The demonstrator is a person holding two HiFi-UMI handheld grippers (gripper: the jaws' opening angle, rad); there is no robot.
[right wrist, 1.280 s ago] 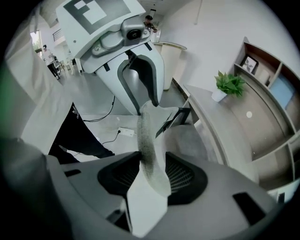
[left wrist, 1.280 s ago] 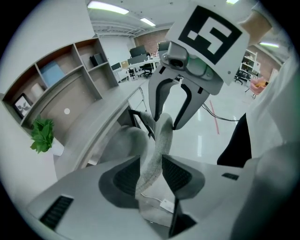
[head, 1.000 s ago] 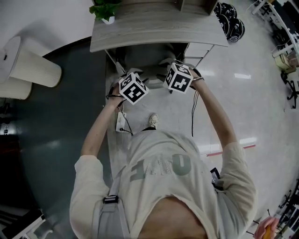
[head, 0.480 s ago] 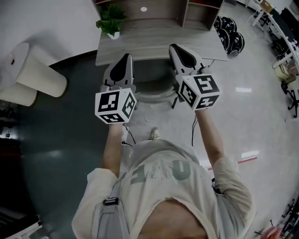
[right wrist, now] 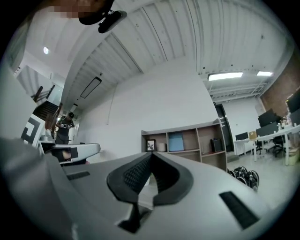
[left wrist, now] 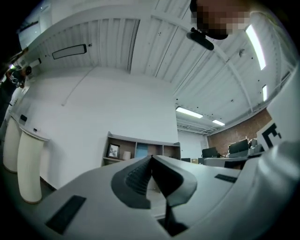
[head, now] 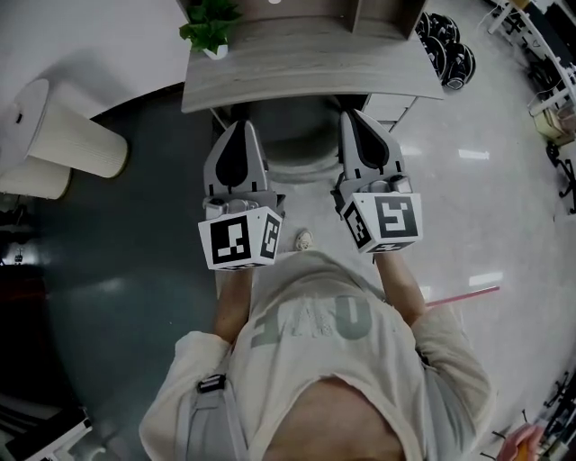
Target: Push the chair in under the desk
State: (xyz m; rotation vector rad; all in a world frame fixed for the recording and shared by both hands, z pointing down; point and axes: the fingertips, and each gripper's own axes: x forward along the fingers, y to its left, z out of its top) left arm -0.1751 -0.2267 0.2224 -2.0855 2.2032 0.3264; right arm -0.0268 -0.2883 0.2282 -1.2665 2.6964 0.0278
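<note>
The chair [head: 301, 142] is sitting mostly under the counter [head: 306, 63], with only its grey curved back edge showing out past the front rim; the person is standing just behind it, one shoe [head: 304, 239] showing on the pale floor [head: 468, 207]; the left tongs [head: 241, 128] are pointing forward at the left side of the chair and the right tongs [head: 353, 117] are pointing forward at its right side, the two well apart with the chair between them; whether either is touching the chair cannot be told from above; both pairs of tongs are standing fully closed, their dark ribbed pads meeting, with nothing caught between them; a potted plant [head: 209, 22] is standing on the counter's back left corner; a white ribbed cylinder [head: 76, 137] is lying to the left of the counter, and some black round things [head: 450, 49] are resting on the floor off its right end; a wooden shelf unit [right wrist: 187, 140] is rising behind the counter against a white wall.
</note>
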